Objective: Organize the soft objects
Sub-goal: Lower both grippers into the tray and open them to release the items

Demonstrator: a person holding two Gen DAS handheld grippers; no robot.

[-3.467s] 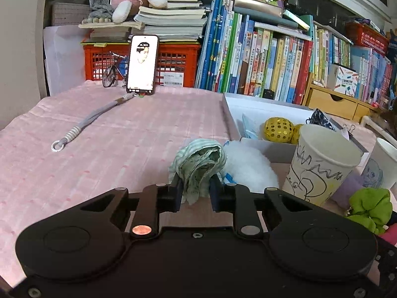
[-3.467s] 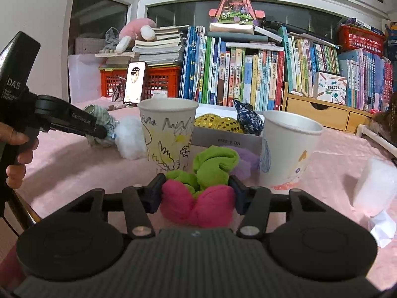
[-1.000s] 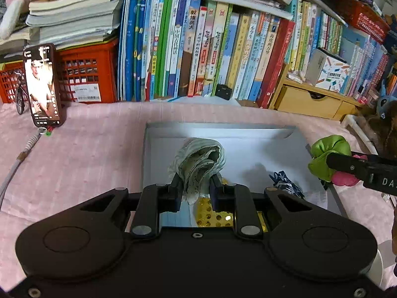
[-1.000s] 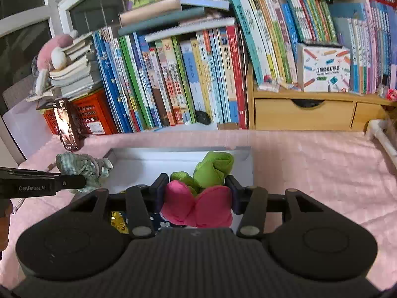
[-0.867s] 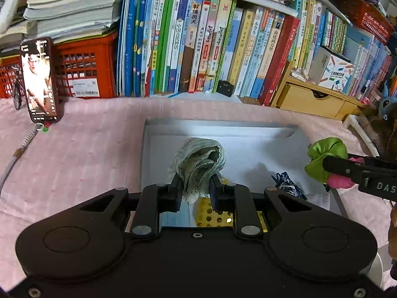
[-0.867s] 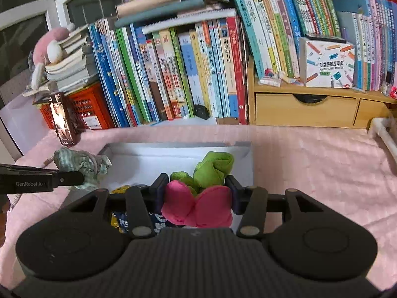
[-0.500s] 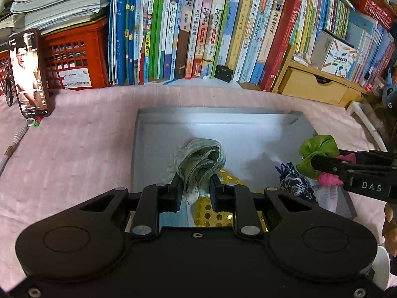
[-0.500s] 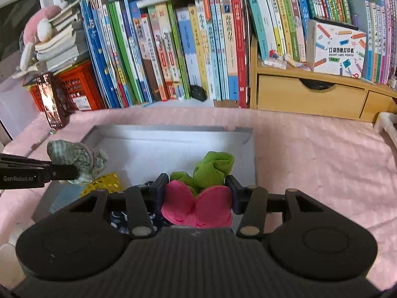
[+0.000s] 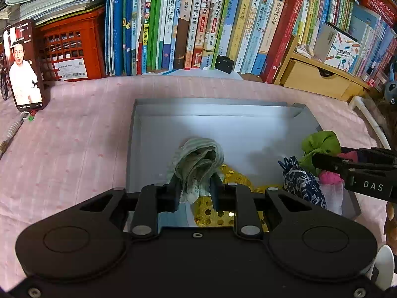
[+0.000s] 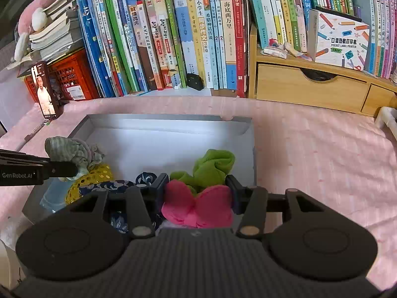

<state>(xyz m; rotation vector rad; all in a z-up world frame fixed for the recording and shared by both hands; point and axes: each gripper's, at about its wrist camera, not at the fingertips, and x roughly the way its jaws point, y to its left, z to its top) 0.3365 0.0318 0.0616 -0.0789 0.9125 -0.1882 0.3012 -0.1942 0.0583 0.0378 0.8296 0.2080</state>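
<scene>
My left gripper (image 9: pixel 196 186) is shut on a pale green striped cloth bundle (image 9: pixel 198 159) and holds it over the open grey box (image 9: pixel 223 114). The bundle also shows in the right wrist view (image 10: pixel 72 151). My right gripper (image 10: pixel 197 193) is shut on a pink scrunchie (image 10: pixel 198 206) and a green scrunchie (image 10: pixel 213 166), over the box's right side (image 10: pixel 250 149). Both scrunchies show at the right in the left wrist view (image 9: pixel 320 144). In the box lie a gold sequin scrunchie (image 9: pixel 223 213) and a dark blue patterned one (image 9: pixel 302 186).
The box sits on a pink cloth (image 9: pixel 62 149). Behind it stand a row of books (image 9: pixel 198 22), a red crate (image 9: pixel 72 49), a phone (image 9: pixel 23 64) and a wooden drawer unit (image 10: pixel 310 87). A white cup rim (image 9: pixel 384 265) is at the lower right.
Both grippers have moved forward and down over the box, each still holding its load. The box looks nearer and larger now.
</scene>
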